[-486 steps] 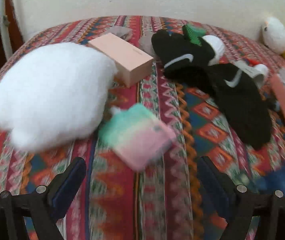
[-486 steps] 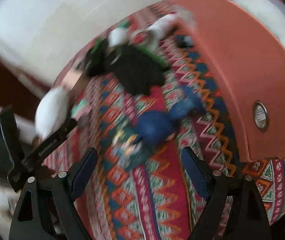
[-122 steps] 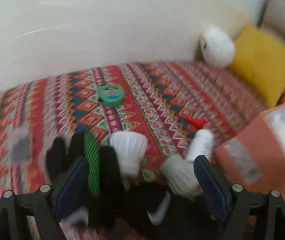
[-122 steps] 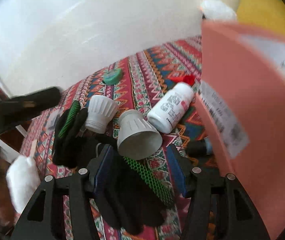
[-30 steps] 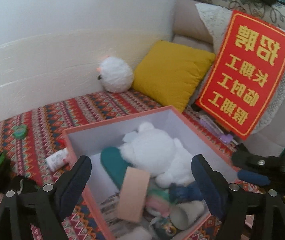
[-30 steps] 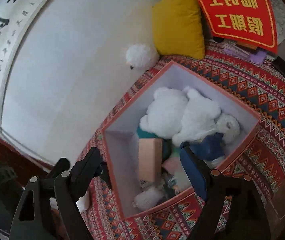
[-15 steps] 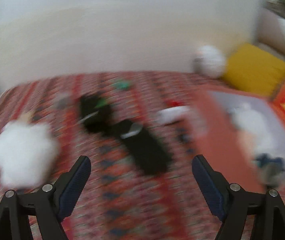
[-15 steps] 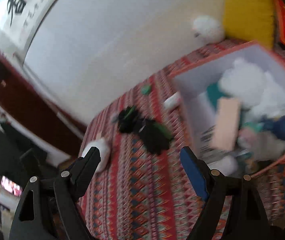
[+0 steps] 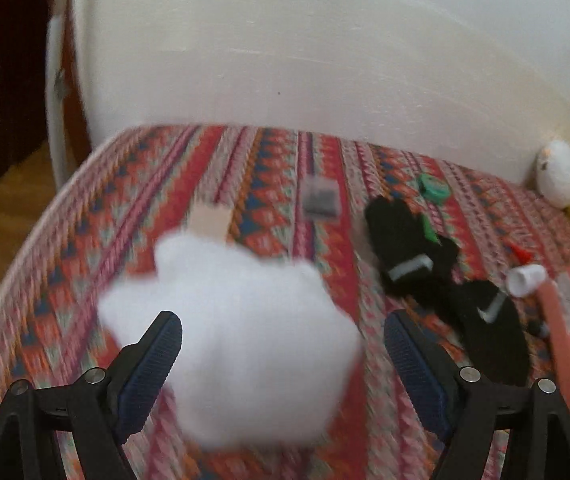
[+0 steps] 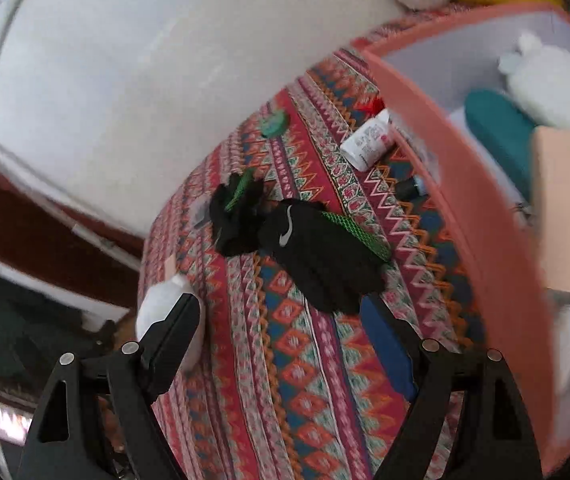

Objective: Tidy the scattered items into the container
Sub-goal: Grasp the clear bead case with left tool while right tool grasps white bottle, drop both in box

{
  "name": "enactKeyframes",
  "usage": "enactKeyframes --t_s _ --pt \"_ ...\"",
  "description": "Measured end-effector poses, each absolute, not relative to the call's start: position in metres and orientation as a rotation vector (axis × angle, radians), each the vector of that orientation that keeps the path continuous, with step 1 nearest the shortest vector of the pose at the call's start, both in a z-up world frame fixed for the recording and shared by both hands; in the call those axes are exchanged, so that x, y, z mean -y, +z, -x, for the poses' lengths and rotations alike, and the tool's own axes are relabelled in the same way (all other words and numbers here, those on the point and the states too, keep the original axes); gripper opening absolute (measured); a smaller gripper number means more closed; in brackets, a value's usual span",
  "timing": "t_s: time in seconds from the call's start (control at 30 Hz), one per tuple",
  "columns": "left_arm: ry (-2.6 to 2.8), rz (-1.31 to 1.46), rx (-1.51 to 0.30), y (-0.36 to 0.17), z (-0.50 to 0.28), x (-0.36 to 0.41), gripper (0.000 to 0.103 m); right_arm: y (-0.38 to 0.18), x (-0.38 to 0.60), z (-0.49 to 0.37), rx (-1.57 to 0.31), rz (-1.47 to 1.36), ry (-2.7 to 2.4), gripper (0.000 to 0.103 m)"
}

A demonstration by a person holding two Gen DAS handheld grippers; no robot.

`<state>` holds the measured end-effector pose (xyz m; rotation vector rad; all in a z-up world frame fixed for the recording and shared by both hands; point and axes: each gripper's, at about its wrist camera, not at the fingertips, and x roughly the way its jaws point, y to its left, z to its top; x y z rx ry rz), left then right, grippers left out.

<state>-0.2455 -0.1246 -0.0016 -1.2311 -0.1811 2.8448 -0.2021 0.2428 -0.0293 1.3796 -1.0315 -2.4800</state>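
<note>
jaws on my left gripper (image 9: 283, 344) stand apart around a fluffy white stuffing clump (image 9: 229, 340) on the patterned woven cover (image 9: 269, 184). my right gripper (image 10: 281, 320) is spread wide too, over 2 black knit gloves (image 10: 317, 252) beside the salmon-pink cardboard box (image 10: 481, 216).

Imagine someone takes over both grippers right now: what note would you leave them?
Left gripper: open, empty, lined up on the white fluffy toy.
Right gripper: open, empty, near the black gloves.
Done: the pink box already holds a white plush, a teal item and a peach box.
Left on the blanket: fluffy toy, gloves, white bottle, green disc, some small bits.
</note>
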Motion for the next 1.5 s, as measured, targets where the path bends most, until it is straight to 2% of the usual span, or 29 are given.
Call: enactKeyframes --t_s 0.13,0.3,0.5,0.53,0.57,0.67,0.7,0.73,0.77,0.8,0.83,0.97,1.13,1.33,1.5 --pt "2.778 1.282 0.082 -0.003 0.314 0.117 0.087 -0.055 -0.243 0.243 1.126 -1.405 -2.652 0.086" --pt "2.663 1.431 0.033 -0.04 0.41 0.088 0.087 -0.092 -0.25 0.305 1.251 -1.48 -2.834 0.086" --pt "2.613 1.556 -0.016 -0.092 0.482 0.059 0.087 -0.127 -0.255 0.362 1.257 -1.546 -3.013 0.086" --pt "2.604 1.58 -0.029 -0.101 0.489 0.056 0.087 -0.133 -0.255 0.367 1.285 -1.56 -2.989 0.087" --pt "2.597 1.603 -0.035 -0.109 0.497 0.054 0.087 -0.14 -0.255 0.373 1.31 -1.572 -2.968 0.093" --pt "2.591 1.652 -0.013 -0.118 0.506 0.053 0.086 -0.144 -0.251 0.387 1.25 -1.562 -3.021 0.098" --pt "2.597 1.668 -0.01 -0.121 0.507 0.053 0.086 -0.145 -0.251 0.39 1.233 -1.556 -3.041 0.096" --pt "2.604 1.683 -0.007 -0.124 0.509 0.052 0.079 -0.144 -0.25 0.391 1.21 -1.53 -3.047 0.082" --pt "2.61 1.699 -0.004 -0.127 0.51 0.051 0.066 -0.143 -0.25 0.391 1.187 -1.504 -3.053 0.053" --pt "2.616 1.715 -0.001 -0.13 0.512 0.051 0.058 -0.142 -0.25 0.392 1.168 -1.477 -3.051 0.048" --pt "2.621 1.721 0.012 -0.13 0.51 0.051 0.055 -0.142 -0.25 0.389 1.198 -1.438 -2.954 0.047" --pt "2.668 1.603 0.184 -0.095 0.468 0.064 0.055 -0.131 -0.244 0.367 1.272 -1.303 -2.684 0.046" --pt "2.715 1.376 0.404 -0.03 0.374 0.082 0.055 -0.077 -0.223 0.306 1.094 -1.139 -2.528 0.045" --pt "2.669 1.159 0.378 0.034 0.262 0.058 0.055 0.006 -0.245 0.2 0.932 -0.892 -2.538 0.045" --pt "2.548 1.037 0.307 0.086 0.214 -0.001 0.055 0.073 -0.308 0.14 0.874 -0.672 -2.68 0.045"
